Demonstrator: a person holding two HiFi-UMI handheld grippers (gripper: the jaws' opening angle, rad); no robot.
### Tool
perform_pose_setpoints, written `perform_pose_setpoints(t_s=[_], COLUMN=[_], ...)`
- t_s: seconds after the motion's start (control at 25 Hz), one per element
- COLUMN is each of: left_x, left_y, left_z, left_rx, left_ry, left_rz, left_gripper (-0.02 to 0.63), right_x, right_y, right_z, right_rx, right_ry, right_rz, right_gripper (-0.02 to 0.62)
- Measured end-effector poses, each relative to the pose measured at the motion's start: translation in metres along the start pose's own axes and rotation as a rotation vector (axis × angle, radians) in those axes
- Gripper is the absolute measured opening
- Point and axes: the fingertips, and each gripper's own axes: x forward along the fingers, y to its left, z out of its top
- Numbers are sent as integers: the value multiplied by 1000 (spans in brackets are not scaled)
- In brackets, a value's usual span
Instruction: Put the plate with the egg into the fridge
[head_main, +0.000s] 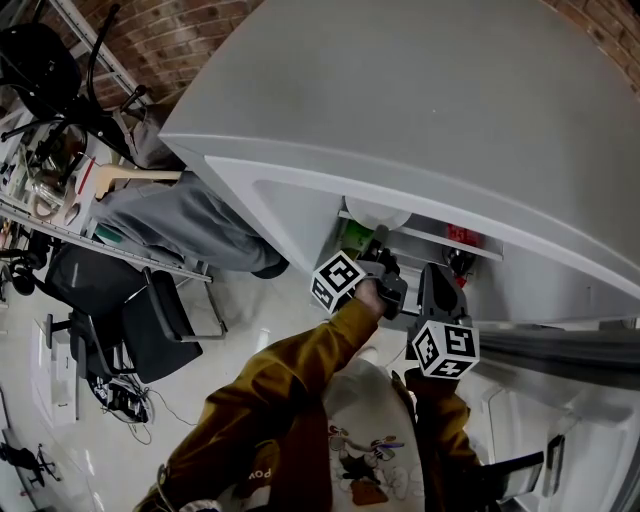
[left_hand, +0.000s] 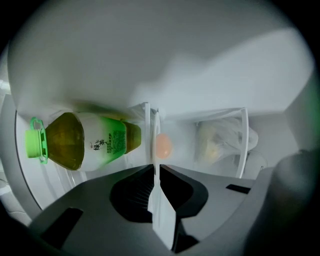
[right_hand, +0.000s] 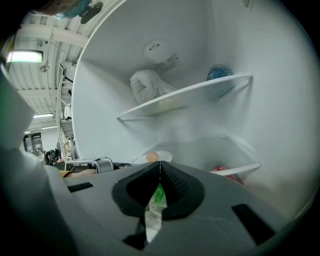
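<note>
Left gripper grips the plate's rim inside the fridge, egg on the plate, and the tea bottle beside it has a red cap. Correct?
Not quite. The tea bottle has a green cap, not a red one, as the left gripper view shows. The rest stands: the left gripper is shut on the rim of the plate inside the fridge, with the egg on the plate.
</note>
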Motion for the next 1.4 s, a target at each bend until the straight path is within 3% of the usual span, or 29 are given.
perform_pose_setpoints(t_s=[0.24,1.2,1.4], left_x=[-2,3,6], left_y=[5,-3,-9], left_z=[2,3,2], left_rx=[12,65,73], left_ry=[-5,28,38], left_rz=[33,-15,-41], left_gripper=[18,21,92], right_x=[-1,-2,-2], right_y=[0,-1,1], right_z=[0,3,2], right_rx=[-1,2,3], right_ry=[-1,-16,-15], right_rz=[1,-7,-8], right_gripper=[5,5,5])
